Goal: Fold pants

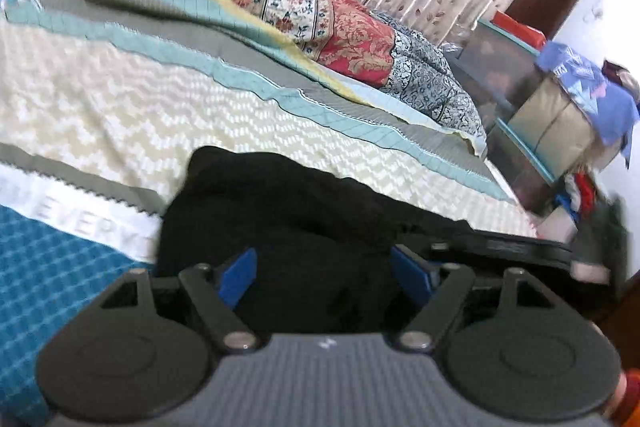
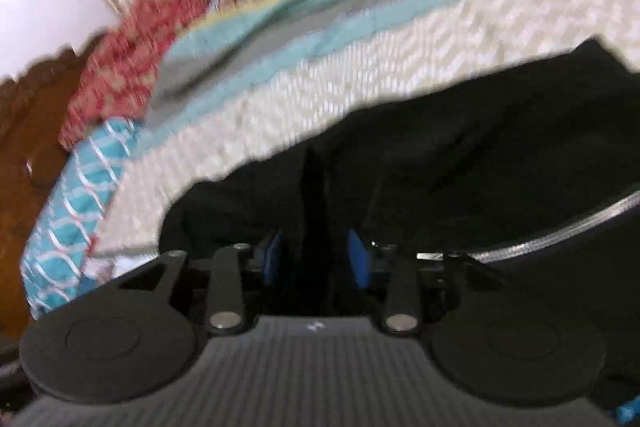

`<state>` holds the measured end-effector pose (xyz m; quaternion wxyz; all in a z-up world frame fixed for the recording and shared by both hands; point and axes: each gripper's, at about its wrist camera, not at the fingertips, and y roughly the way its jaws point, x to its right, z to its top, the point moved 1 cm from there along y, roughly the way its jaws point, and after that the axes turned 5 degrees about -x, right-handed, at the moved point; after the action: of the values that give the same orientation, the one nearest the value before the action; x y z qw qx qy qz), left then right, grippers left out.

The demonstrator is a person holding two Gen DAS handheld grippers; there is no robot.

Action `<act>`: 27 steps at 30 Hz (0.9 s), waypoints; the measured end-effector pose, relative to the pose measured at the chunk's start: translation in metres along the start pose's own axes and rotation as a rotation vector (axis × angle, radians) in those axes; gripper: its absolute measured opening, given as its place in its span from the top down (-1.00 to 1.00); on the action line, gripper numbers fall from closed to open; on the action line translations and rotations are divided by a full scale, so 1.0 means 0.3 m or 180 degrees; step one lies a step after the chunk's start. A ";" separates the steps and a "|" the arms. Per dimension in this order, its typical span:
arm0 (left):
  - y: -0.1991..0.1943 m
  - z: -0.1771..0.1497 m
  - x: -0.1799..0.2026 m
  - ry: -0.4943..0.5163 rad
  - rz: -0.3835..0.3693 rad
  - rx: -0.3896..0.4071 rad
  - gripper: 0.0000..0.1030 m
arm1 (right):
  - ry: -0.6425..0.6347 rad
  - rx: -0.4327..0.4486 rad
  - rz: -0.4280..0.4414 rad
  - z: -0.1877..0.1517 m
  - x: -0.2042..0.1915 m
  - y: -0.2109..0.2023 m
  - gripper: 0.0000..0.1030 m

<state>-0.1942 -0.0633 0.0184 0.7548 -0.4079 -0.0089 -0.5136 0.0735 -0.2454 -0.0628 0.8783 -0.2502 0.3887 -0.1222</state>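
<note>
- Left wrist view: black pants (image 1: 280,211) lie on the patterned bedspread (image 1: 100,99), bunched between the spread fingers of the left gripper (image 1: 324,277)
- Right gripper (image 2: 316,259), fingers narrowed, pinches a dark fold of pants (image 2: 480,155) reaching toward 2 o'clock

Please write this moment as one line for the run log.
left gripper: open, over black pants | right gripper: part-open, fabric between fingers, grip unclear | surface: bed

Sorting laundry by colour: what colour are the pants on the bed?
Black, plain; the pants show best in the left wrist view.
</note>
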 end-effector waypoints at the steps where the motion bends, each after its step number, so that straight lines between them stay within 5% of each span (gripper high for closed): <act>1: 0.029 0.006 -0.004 0.0025 0.0055 -0.0060 -0.44 | 0.0014 0.0160 -0.0004 0.007 0.005 -0.049 0.15; 4: 0.169 -0.013 -0.038 0.0165 0.0539 -0.0579 -0.43 | 0.0144 0.0644 -0.0209 0.040 0.076 -0.185 -0.09; 7: 0.182 -0.023 -0.004 0.0466 0.0707 -0.0633 -0.45 | 0.0439 0.1035 -0.0546 0.047 0.207 -0.298 -0.29; 10: 0.113 0.026 0.056 0.0484 0.0538 -0.0520 -0.47 | 0.0640 0.1155 -0.0908 0.011 0.340 -0.369 -0.38; 15: 0.062 0.127 0.205 0.0591 0.0282 -0.0154 -0.59 | 0.1012 0.0909 -0.0862 -0.067 0.493 -0.361 -0.41; 16: 0.080 0.142 0.249 0.0643 0.0197 -0.0181 -0.61 | 0.1059 0.0836 -0.0764 -0.076 0.498 -0.344 -0.33; 18: 0.135 0.158 0.327 0.0710 0.0088 -0.0332 -0.62 | 0.1029 0.0720 -0.0600 -0.091 0.475 -0.318 0.33; 20: 0.201 0.169 0.411 0.0760 -0.0018 -0.0516 -0.64 | 0.0789 0.0642 -0.0688 -0.087 0.419 -0.307 0.63; 27: 0.431 0.163 0.708 0.1172 -0.0217 -0.1043 -0.86 | -0.0482 0.0834 -0.0790 -0.101 0.120 -0.320 0.64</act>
<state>0.0272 -0.1778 0.0644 0.6498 -0.4238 0.1984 -0.5990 0.0730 -0.3518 -0.0513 0.9082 -0.1882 0.2685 -0.2600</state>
